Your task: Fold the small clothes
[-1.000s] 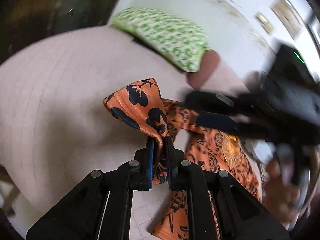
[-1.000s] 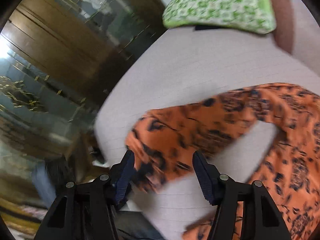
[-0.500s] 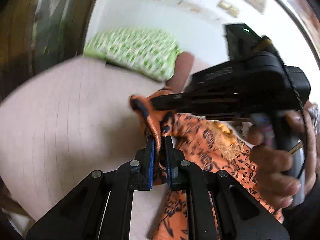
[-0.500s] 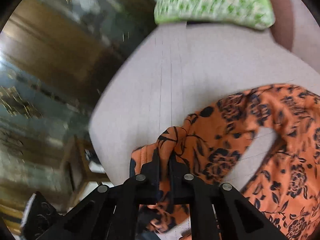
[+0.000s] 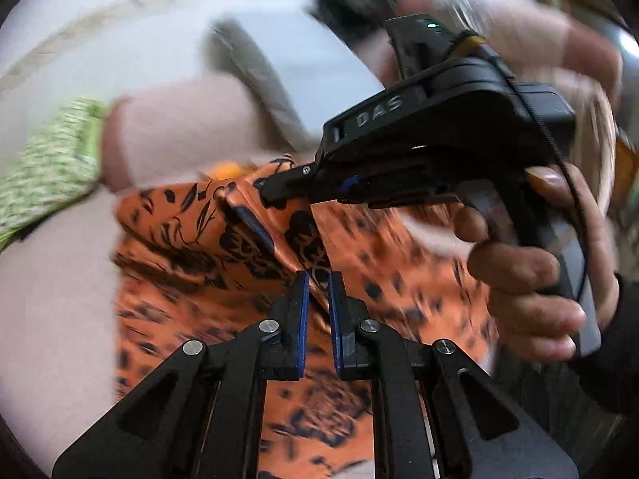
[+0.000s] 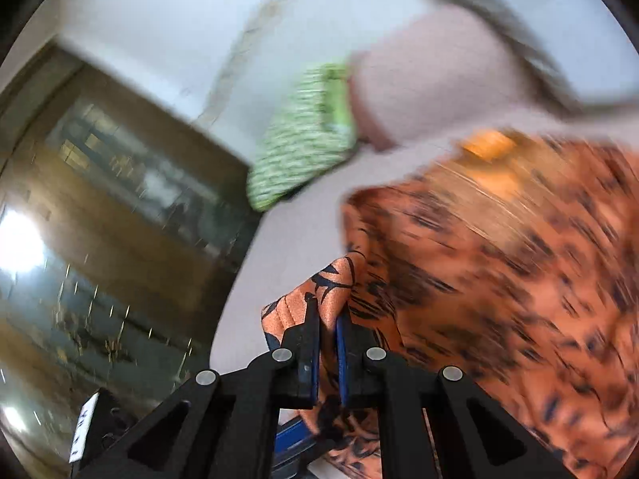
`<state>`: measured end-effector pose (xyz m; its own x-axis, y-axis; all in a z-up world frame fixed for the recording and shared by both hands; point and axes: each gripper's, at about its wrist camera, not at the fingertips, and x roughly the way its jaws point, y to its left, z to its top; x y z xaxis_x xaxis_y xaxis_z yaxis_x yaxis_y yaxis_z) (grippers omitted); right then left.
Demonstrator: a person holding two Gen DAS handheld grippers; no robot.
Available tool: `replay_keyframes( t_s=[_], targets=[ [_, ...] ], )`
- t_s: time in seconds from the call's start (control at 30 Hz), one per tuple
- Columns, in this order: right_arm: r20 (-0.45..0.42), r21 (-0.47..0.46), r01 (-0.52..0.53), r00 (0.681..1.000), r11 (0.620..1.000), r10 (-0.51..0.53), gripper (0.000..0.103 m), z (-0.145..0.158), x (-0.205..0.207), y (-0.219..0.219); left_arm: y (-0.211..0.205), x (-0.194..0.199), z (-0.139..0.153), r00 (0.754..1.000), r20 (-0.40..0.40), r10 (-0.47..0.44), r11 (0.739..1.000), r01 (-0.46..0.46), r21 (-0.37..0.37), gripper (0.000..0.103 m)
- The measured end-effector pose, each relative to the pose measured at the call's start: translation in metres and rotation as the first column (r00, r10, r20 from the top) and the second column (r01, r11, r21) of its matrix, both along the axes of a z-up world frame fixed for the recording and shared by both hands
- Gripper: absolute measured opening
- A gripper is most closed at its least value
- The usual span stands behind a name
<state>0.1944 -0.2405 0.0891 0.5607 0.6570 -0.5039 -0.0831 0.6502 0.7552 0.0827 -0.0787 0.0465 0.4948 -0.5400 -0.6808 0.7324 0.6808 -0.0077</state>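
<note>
An orange garment with a black flower print [image 5: 191, 247] lies on a pale pink padded surface [image 5: 52, 299]. My left gripper [image 5: 318, 279] is shut on a fold of the garment, lifted off the surface. My right gripper [image 6: 328, 315] is shut on another edge of the same garment [image 6: 499, 259]. In the left wrist view the right gripper [image 5: 279, 189] reaches in from the right, held by a hand [image 5: 519, 279], just above and beyond my left fingers. Both views are motion-blurred.
A green and white patterned cushion [image 5: 44, 167] lies at the far left of the surface; it also shows in the right wrist view [image 6: 307, 135]. A white wall [image 6: 179, 20] is behind. A dark wood and glass cabinet [image 6: 100, 239] stands left of the surface.
The right gripper closed on the garment edge a second ago. Both grippers have since swung with the cloth toward the far side, and the cushion has shifted left in the left wrist view.
</note>
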Motion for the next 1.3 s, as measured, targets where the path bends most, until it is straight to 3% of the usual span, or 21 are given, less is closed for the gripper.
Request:
replay_keyframes(
  t_s=[0.1, 0.2, 0.27, 0.3, 0.4, 0.43, 0.53, 0.6, 0.7, 0.8, 0.97, 1.03, 1.07, 1.2, 1.3],
  targets=[
    [-0.111, 0.005, 0.087, 0.99, 0.996, -0.086, 0.006, -0.061, -0.016, -0.041, -0.019, 0.001, -0.031, 0.995, -0.084, -0.055, 0.992, 0.064, 0.104, 0.009],
    [-0.282, 0.019, 0.174, 0.946, 0.985, -0.161, 0.006, -0.121, -0.021, -0.074, -0.012, 0.021, -0.039, 0.982, -0.186, -0.01, 0.996, 0.027, 0.085, 0.009],
    [-0.29, 0.053, 0.165, 0.946, 0.985, -0.143, 0.006, -0.118, -0.013, -0.078, 0.011, 0.039, -0.035, 0.967, -0.254, 0.021, 1.0, -0.024, -0.01, 0.01],
    [-0.285, 0.024, 0.169, 0.946, 0.985, -0.155, 0.006, -0.11, -0.011, -0.078, 0.02, 0.046, -0.034, 0.961, -0.274, 0.037, 0.998, -0.05, -0.041, 0.015],
    [-0.32, -0.04, 0.167, 0.932, 0.985, -0.171, 0.009, -0.116, -0.012, -0.08, 0.05, 0.072, -0.036, 0.929, -0.338, 0.148, 0.975, -0.195, -0.108, 0.05],
    [-0.341, -0.032, 0.17, 0.924, 0.985, -0.171, 0.01, -0.121, -0.013, -0.082, 0.059, 0.077, -0.038, 0.917, -0.343, 0.203, 0.961, -0.254, -0.109, 0.053],
    [-0.367, 0.024, 0.188, 0.915, 0.982, -0.166, 0.011, -0.126, -0.02, -0.093, 0.068, 0.084, -0.042, 0.886, -0.379, 0.266, 0.94, -0.325, -0.1, 0.053],
    [-0.344, -0.01, 0.193, 0.921, 0.981, -0.184, 0.017, -0.116, -0.025, -0.098, 0.067, 0.084, -0.046, 0.879, -0.387, 0.279, 0.937, -0.337, -0.089, 0.053],
    [-0.274, -0.098, 0.219, 0.932, 0.971, -0.238, 0.048, -0.099, -0.046, -0.095, 0.055, 0.074, -0.046, 0.895, -0.367, 0.252, 0.954, -0.293, -0.061, 0.053],
    [-0.2, -0.159, 0.199, 0.953, 0.967, -0.229, 0.05, -0.085, -0.06, -0.077, 0.044, 0.065, -0.045, 0.913, -0.339, 0.229, 0.966, -0.255, -0.034, 0.053],
    [-0.209, -0.264, 0.119, 0.962, 0.957, -0.177, 0.049, -0.099, -0.049, -0.045, 0.035, 0.068, -0.06, 0.903, -0.366, 0.224, 0.97, -0.243, -0.005, 0.053],
    [-0.203, -0.346, 0.093, 0.964, 0.934, -0.171, 0.014, -0.102, -0.04, -0.035, 0.035, 0.07, -0.058, 0.903, -0.36, 0.235, 0.967, -0.254, -0.004, 0.053],
    [-0.21, -0.352, 0.089, 0.963, 0.932, -0.171, 0.01, -0.101, -0.039, -0.034, 0.039, 0.072, -0.054, 0.901, -0.359, 0.242, 0.964, -0.266, -0.018, 0.053],
    [-0.156, -0.13, 0.147, 0.973, 0.98, -0.167, 0.006, -0.067, -0.064, -0.054, 0.055, 0.078, -0.045, 0.887, -0.369, 0.278, 0.946, -0.319, -0.055, 0.053],
    [-0.124, 0.083, 0.166, 0.98, 0.983, -0.155, 0.006, -0.051, -0.094, -0.062, 0.066, 0.086, -0.044, 0.865, -0.395, 0.309, 0.929, -0.364, -0.069, 0.053]
  ],
)
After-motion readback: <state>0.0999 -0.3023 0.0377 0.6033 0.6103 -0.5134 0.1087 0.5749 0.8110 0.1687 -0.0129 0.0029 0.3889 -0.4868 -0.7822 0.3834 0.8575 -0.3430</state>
